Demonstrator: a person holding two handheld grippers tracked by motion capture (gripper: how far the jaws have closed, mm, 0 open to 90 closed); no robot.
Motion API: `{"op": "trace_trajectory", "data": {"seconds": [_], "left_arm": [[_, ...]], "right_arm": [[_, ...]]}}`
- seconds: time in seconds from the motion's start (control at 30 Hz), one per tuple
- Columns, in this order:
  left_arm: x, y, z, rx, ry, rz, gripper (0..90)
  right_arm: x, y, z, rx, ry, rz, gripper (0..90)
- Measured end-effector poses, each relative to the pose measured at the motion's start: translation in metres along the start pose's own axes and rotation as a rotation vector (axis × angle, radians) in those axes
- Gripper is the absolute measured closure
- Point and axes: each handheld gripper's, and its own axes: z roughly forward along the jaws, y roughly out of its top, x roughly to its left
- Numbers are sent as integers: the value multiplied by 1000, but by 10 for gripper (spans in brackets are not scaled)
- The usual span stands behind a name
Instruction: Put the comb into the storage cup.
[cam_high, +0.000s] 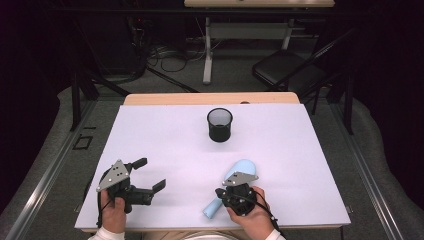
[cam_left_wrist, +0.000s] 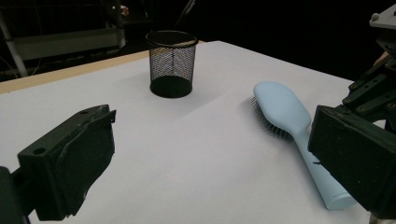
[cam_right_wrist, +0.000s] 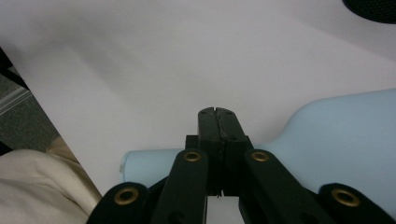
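A light-blue hairbrush (cam_high: 244, 166) lies slantwise on the white table (cam_high: 165, 135), handle toward the front edge. In the left gripper view the hairbrush (cam_left_wrist: 285, 112) rests bristles down. My right gripper (cam_high: 239, 187) hovers over the handle. Seen from the right gripper view, the right gripper (cam_right_wrist: 215, 113) has its jaws pressed flat together with nothing between them, and the hairbrush (cam_right_wrist: 345, 140) passes beneath them. My left gripper (cam_high: 151, 173) stands at the front left, apart from the brush, jaws spread wide. The left gripper (cam_left_wrist: 212, 126) holds nothing.
A black mesh cup (cam_high: 220, 125) stands upright near the table's middle back, also visible as the cup (cam_left_wrist: 172, 63) beyond the left jaws. A folding chair (cam_high: 285, 70) and a desk frame stand on the floor behind the table.
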Motion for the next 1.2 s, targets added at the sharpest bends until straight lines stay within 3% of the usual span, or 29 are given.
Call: {"op": "trace_trajectory", "data": {"seconds": [0.8, 1.2], "left_arm": [[1, -1, 0, 7, -1, 2, 8], [1, -1, 0, 11, -1, 1, 8]], "right_arm": [[33, 8, 33, 114, 77, -85, 900], [38, 4, 43, 164, 93, -115, 900]]}}
